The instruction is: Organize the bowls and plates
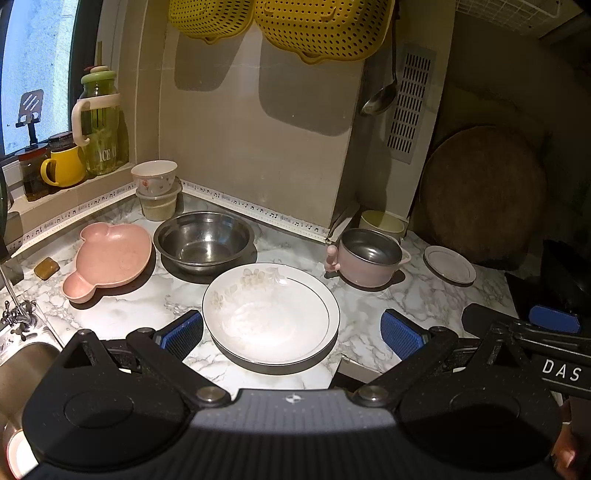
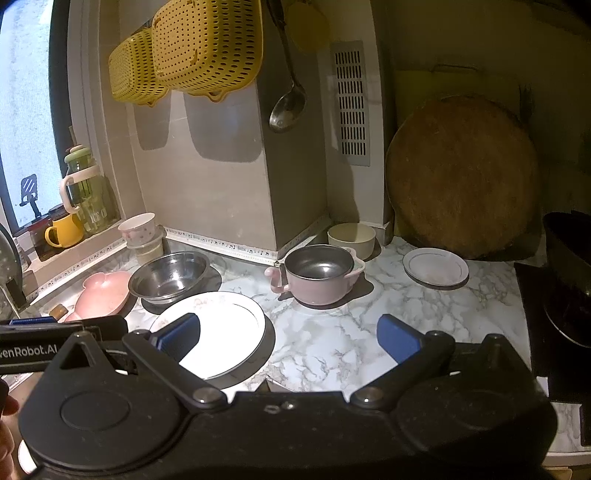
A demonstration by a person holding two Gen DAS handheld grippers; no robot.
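On the marble counter a large white deep plate (image 1: 271,314) (image 2: 221,332) lies right in front of my left gripper (image 1: 291,332), which is open and empty above its near rim. Behind the plate stand a steel bowl (image 1: 204,240) (image 2: 168,275) and a pink bear-shaped dish (image 1: 109,254) (image 2: 103,293). A pink pot with a steel inside (image 1: 369,256) (image 2: 319,273) stands to the right. A small white plate (image 1: 448,264) (image 2: 436,267) lies further right. My right gripper (image 2: 288,338) is open over bare counter, empty.
A patterned cup stacked on a tub (image 1: 155,181) (image 2: 138,229) and a cream bowl (image 1: 382,223) (image 2: 351,238) stand by the wall. A round wooden board (image 2: 461,177) leans at the right. A sink (image 1: 22,365) is at the left and a dark stove (image 2: 561,295) at the right. Yellow colanders (image 1: 314,26) hang overhead.
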